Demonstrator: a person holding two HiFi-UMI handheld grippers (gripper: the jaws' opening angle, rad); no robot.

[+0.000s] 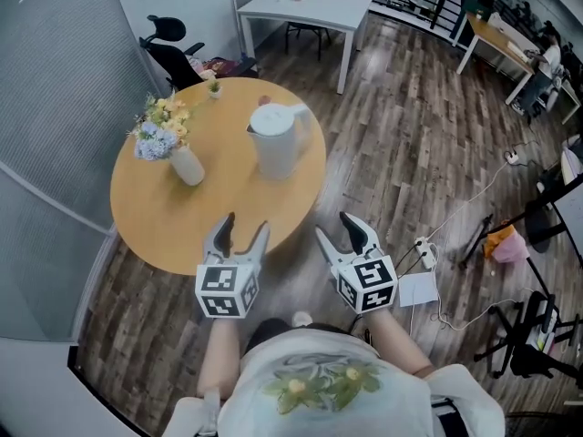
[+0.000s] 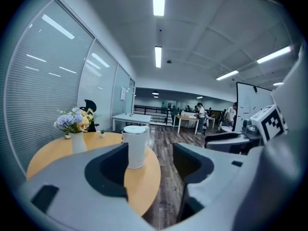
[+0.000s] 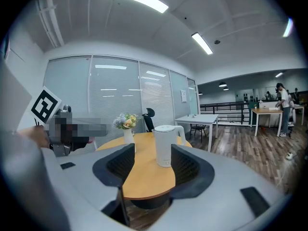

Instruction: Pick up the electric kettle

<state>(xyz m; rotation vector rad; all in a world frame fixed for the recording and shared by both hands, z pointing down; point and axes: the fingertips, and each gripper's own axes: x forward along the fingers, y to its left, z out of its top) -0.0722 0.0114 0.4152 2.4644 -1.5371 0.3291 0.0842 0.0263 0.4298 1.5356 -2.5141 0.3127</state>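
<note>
Hovering near the table [image 1: 150,209] edge, left gripper [image 1: 246,223] and right gripper [image 1: 339,228] gape wide, empty, aimed at the kettle [image 1: 276,142] standing upright mid-table, ready to reach.

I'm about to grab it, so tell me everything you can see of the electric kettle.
The electric kettle is white, tall and roughly cylindrical, seemingly matte plastic. Its lid is shut; a loop handle runs down the side turned away from the person, to the right. It stands upright on the round wooden table, toward the far right part. Only the table touches it: the flower vase stands apart on its left, and the left gripper and right gripper, both open, hang short of it.
</note>
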